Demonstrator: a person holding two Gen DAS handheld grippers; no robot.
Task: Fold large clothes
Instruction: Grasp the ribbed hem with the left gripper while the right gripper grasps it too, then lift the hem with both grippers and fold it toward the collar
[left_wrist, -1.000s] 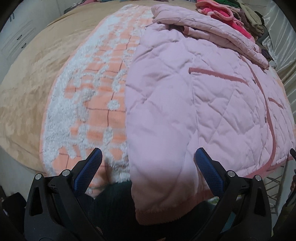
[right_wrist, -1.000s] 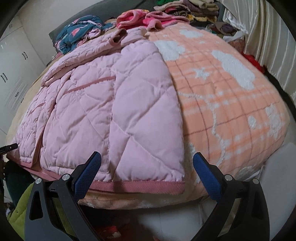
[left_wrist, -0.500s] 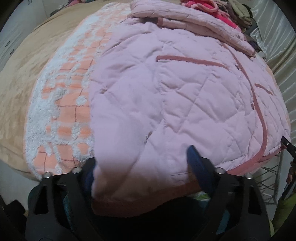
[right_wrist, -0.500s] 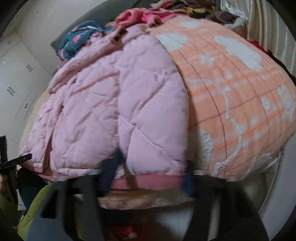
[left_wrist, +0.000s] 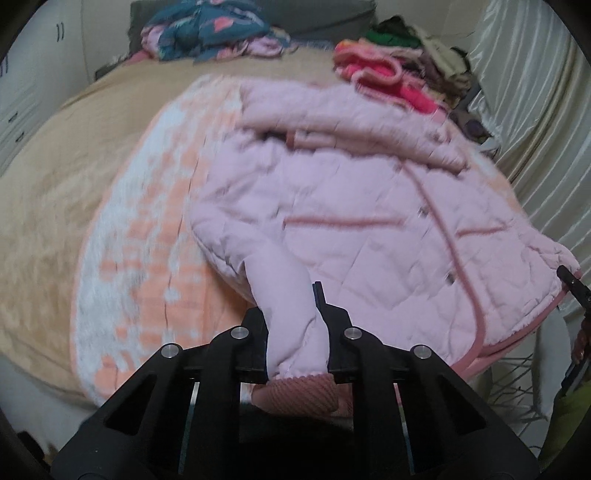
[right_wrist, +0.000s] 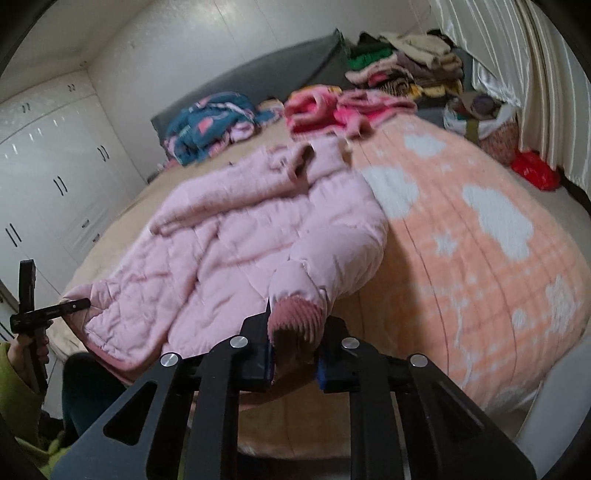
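Note:
A pink quilted jacket lies spread on the orange and white blanket on the bed. My left gripper is shut on the jacket's bottom hem at its left corner and lifts it off the blanket. In the right wrist view the jacket bunches upward. My right gripper is shut on the ribbed pink hem at the right corner and holds it raised. The left gripper also shows at the far left of the right wrist view.
A pile of pink and red clothes and a blue patterned garment lie at the head of the bed. Folded clothes are stacked by the curtain. White wardrobes stand on the left.
Both grippers closed on the jacket's bottom hem and lifted it. The lower part of the jacket now rises off the blanket and bunches up.

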